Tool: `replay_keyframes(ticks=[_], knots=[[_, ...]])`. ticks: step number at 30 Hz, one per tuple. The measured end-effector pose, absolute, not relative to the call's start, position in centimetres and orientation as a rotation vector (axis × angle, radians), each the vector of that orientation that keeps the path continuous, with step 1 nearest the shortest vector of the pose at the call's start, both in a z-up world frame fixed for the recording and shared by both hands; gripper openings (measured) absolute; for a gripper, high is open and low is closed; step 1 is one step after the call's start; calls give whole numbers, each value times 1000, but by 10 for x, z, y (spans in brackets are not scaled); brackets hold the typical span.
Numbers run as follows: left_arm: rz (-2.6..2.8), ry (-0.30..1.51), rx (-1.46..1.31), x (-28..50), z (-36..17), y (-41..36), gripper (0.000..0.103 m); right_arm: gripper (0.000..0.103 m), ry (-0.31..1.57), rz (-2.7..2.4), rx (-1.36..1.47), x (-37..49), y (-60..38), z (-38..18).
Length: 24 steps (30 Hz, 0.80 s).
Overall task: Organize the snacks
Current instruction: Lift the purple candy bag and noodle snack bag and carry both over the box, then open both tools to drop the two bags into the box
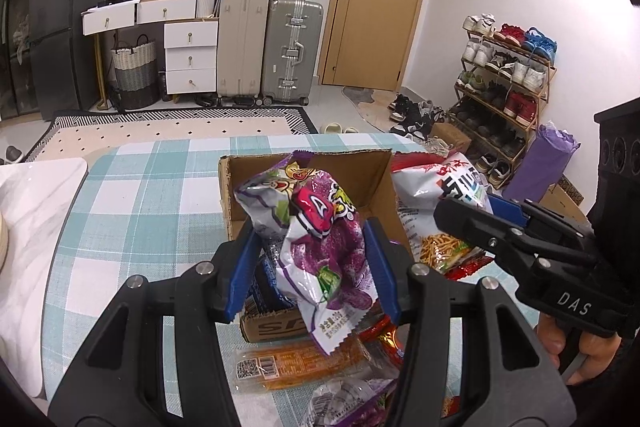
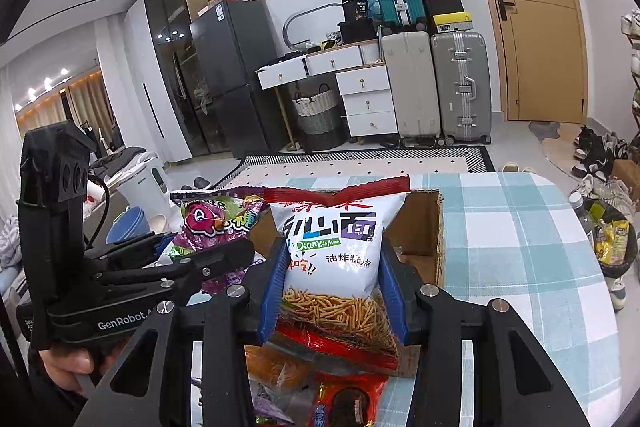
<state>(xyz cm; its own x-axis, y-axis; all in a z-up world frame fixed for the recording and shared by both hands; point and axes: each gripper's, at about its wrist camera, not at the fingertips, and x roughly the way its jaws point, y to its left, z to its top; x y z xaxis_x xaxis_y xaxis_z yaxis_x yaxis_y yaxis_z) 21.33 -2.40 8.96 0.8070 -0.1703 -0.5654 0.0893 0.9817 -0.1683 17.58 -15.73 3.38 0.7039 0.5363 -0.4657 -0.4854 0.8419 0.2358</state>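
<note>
Item 1, left: left gripper point(image 1: 312, 267), black frame with blue finger pads, pinching a crinkled purple-and-silver foil snack bag point(image 1: 316, 247) by its sides; bag upright, held above the near end of the open brown cardboard box point(image 1: 372, 179).

Item 2, centre: the box stands on a teal-and-white checked tablecloth point(image 1: 152, 203), flaps open, interior partly bare at the far end.

Item 3, right: right gripper point(image 2: 334, 287), same build, pressed against both sides of a white-and-red bag of fried noodle sticks point(image 2: 336, 251); bag upright over the box, just beside the purple bag.

Item 4, near edge: loose packets on the cloth below both grippers, including a flat orange clear-wrapped packet point(image 1: 296, 363) and a red cookie packet point(image 2: 352, 403).

Item 5, far right: black waste bin point(image 2: 616, 243) beside the table.
</note>
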Motion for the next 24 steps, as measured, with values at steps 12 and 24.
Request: replay_keyframes(ticks=[12, 24], knots=[[-125, 632, -119, 235, 75, -24, 49, 44, 572, 544, 84, 200, -154, 19], [-110, 662, -88, 252, 55, -26, 49, 44, 604, 527, 60, 222, -147, 3]])
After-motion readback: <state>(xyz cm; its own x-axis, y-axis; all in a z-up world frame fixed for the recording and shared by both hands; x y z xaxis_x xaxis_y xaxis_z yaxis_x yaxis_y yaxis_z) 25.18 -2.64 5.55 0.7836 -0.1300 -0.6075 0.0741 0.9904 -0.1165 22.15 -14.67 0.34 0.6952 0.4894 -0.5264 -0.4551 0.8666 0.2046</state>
